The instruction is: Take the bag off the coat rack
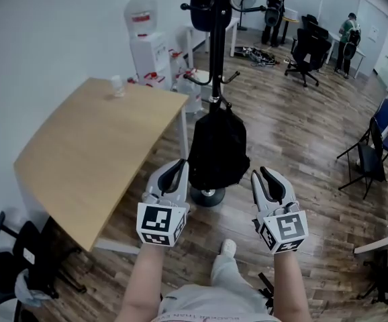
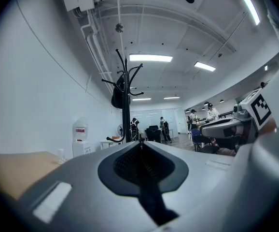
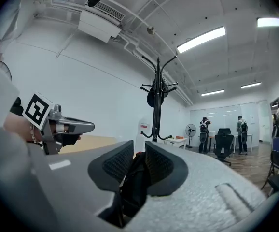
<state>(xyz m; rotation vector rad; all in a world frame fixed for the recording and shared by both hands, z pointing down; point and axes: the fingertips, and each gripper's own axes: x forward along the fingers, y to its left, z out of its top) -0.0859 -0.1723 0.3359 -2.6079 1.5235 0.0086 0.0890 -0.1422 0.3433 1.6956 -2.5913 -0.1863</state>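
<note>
A black backpack [image 1: 217, 149] hangs low on the black coat rack [image 1: 215, 45], just above its round base [image 1: 207, 196]. A second dark item [image 1: 204, 5] hangs at the top of the pole. My left gripper [image 1: 179, 166] is at the bag's lower left edge, with its pads closed together [image 2: 140, 146] and nothing between them. At the bag's lower right, a little apart from it, my right gripper [image 1: 264, 174] has its jaws slightly parted [image 3: 139, 151]. In the right gripper view the bag [image 3: 135, 178] shows dark through that gap. The rack [image 3: 157, 100] stands ahead in both gripper views.
A wooden table [image 1: 100, 153] stands at the left, its corner close to the rack. A water dispenser [image 1: 147, 52] is behind it. Office chairs [image 1: 308, 49] and people stand far back, and a folding chair [image 1: 372, 156] is at the right. My shoe [image 1: 229, 248] is on the wood floor.
</note>
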